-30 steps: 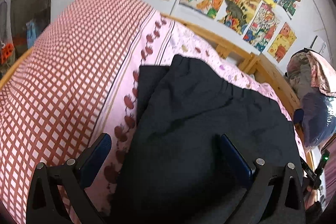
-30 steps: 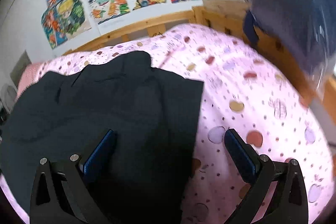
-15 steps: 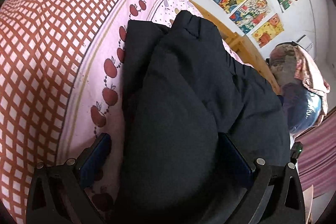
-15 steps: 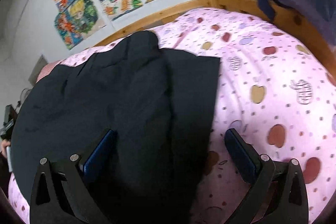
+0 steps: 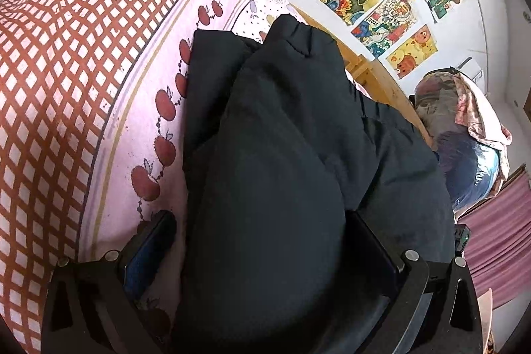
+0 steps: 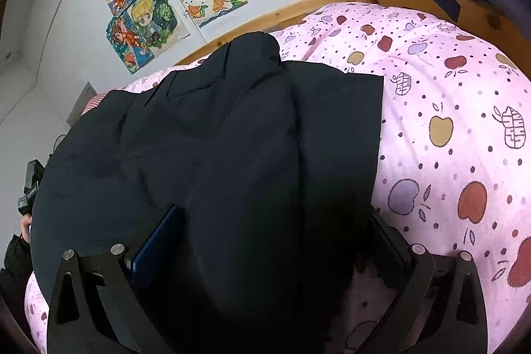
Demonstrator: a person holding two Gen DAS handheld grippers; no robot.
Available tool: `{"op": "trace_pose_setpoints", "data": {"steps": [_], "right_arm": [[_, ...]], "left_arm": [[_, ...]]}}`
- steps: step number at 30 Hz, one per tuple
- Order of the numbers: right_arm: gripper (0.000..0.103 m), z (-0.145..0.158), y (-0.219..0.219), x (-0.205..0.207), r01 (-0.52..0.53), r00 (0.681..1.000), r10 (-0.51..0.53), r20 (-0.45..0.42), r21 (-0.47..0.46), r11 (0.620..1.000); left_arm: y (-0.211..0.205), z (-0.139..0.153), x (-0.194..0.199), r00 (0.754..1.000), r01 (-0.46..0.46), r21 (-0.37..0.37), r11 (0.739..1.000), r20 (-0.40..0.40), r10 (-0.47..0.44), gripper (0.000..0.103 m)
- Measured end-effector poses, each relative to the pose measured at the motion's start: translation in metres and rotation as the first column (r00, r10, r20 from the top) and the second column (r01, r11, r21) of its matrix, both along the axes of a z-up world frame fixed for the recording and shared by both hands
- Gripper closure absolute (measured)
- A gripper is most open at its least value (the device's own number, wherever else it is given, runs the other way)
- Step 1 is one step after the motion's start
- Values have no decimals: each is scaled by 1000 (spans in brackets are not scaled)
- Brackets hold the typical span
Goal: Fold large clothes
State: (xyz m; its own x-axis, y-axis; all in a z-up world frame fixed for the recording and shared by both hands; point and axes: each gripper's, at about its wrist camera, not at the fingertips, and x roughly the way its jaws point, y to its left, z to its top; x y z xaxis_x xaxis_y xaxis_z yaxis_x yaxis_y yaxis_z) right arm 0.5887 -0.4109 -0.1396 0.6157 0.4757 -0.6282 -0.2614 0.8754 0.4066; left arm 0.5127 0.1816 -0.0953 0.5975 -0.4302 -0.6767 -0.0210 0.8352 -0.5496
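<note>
Between both hand-held grippers' (image 5: 262, 257) (image 6: 268, 241) wide jaws, garment (image 5: 282, 171) now bulges.

both wrist views close above garment (image 5: 265, 171)

My left claw (image 5: 262, 249) is spread wide, fingers low and level. My right claw (image 6: 268, 241) likewise, jaws wide apart, nothing pinched.

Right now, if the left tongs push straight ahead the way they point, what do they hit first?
The black jacket. Its bulk already sits between the open left tongs and fills the line ahead. Past it lie the pink bedspread and the wooden bed frame, though depth is hard to judge through the fisheye.
</note>
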Motion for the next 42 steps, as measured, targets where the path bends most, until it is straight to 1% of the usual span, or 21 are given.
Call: {"op": "trace_pose_setpoints", "data": {"steps": [6, 9, 11, 16, 19, 23, 28, 34, 38, 39, 42], "right_arm": [[1, 2, 0, 4, -19, 1000, 19, -22, -11, 1000], [1, 2, 6, 5, -68, 996, 68, -56, -6, 998], [1, 3, 11, 3, -77, 995, 75, -71, -23, 997], [1, 0, 17, 3, -70, 989, 64, -131, -43, 997], [1, -2, 23, 0, -62, 990, 54, -129, -65, 996], [1, -4, 26, -6, -40, 994, 31, -100, -81, 996], [1, -4, 26, -7, -36, 994, 26, -106, -91, 995], [1, -2, 28, -4, -35, 987, 15, -158, -125, 992], [1, -1, 29, -4, -13, 979, -11, -205, -117, 993], [1, 2, 33, 3, -4, 977, -21, -210, -117, 993], [2, 5, 39, 1, 12, 977, -41, -207, -141, 990]], "left_arm": [[-3, 2, 5, 1000, 12, 5, 1000, -4, -12, 0], [-8, 4, 12, 1000, 24, 9, 1000, -10, -24, 0], [-11, 4, 15, 999, 41, 11, 999, -17, -41, 0], [-21, 4, 25, 996, 85, 17, 996, -39, -85, 0], [-22, 4, 27, 994, 94, 14, 995, -48, -94, 0], [-20, 1, 30, 995, 88, -1, 996, -54, -88, 0], [-19, -1, 29, 995, 87, 3, 996, -54, -87, 0], [-22, 2, 29, 994, 94, 15, 995, -59, -93, 0], [-25, 6, 29, 992, 109, 4, 994, -71, -109, 0], [-26, 6, 29, 992, 107, 0, 994, -74, -106, 2], [-24, 9, 28, 992, 96, -17, 995, -83, -97, 7]]}}
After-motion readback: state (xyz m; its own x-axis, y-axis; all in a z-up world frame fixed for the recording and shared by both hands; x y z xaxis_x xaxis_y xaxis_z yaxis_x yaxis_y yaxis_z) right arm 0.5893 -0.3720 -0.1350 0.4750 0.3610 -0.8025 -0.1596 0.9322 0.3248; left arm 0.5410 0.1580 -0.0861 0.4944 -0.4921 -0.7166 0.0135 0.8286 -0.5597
